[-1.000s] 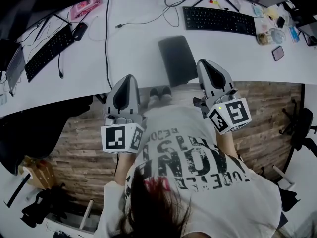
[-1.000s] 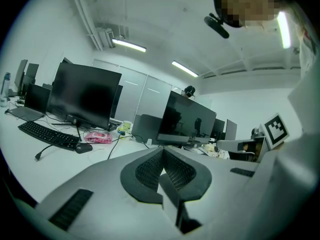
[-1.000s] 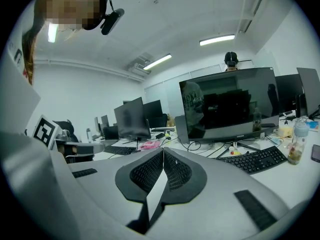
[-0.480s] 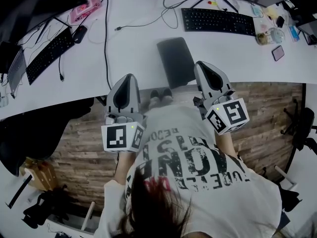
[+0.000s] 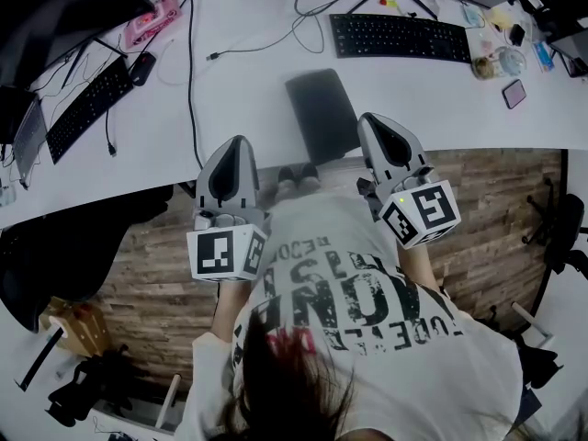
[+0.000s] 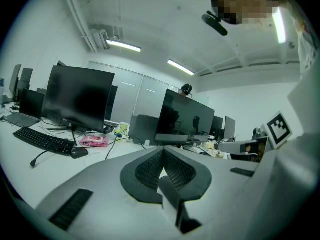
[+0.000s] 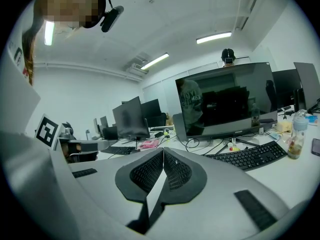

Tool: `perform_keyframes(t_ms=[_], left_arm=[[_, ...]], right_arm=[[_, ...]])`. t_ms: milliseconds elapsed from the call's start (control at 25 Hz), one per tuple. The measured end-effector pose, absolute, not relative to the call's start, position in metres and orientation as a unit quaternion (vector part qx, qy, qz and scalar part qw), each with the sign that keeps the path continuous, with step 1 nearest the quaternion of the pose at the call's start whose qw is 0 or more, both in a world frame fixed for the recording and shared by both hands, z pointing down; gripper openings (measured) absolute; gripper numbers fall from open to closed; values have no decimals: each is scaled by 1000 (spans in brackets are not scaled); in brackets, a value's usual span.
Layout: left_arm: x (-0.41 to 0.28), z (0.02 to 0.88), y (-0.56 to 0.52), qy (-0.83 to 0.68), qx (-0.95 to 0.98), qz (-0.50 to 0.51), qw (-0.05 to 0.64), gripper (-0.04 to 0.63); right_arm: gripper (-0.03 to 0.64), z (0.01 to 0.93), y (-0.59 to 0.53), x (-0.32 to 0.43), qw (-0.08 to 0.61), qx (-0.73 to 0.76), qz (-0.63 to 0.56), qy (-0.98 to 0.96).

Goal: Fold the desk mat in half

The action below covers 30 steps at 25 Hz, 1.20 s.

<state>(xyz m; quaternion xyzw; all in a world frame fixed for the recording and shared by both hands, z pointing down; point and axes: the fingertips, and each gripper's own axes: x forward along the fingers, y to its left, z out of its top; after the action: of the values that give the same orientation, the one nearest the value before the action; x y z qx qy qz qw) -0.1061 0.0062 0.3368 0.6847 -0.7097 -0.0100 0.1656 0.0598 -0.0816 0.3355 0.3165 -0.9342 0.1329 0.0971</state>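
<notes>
Person: pale grey T-shirt [image 5: 312, 223], short sleeves, with large dark distressed lettering across it; dark hair [image 5: 285, 379] with a small reddish patch near the crown. Left gripper [image 5: 238, 142] and right gripper [image 5: 379, 118] are alike: smooth light-grey shells tapering to a rounded nose, each with a black teardrop-shaped inset on top. At the rear of each sits a white marker cube [image 5: 225, 254] printed with black squares; a small green light [image 5: 401, 199] shows on the right one. Gripper views: black pads [image 6: 149, 170] with fine mesh texture, set in a dark collar. Black rectangular slots [image 7: 255, 210] sit in the grey shell on either side.
</notes>
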Motion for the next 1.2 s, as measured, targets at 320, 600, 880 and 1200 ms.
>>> perform_keyframes(t_ms=[320,600,880,1200], left_arm=[[-103,339,2,-706,688,-6,169,2],[-103,341,-1,-706,687,-5,171,2],[-103,342,-3,-704,689,-1,171,2],[-103,342,-3,-706,688,0,167,2]], right_arm=[[2,339,-85,62,98,318,138,-933],[2,343,-86,64,104,320,141,-931],[2,345,-88,66,105,322,141,-930],[2,347,-87,67,106,322,142,-930]])
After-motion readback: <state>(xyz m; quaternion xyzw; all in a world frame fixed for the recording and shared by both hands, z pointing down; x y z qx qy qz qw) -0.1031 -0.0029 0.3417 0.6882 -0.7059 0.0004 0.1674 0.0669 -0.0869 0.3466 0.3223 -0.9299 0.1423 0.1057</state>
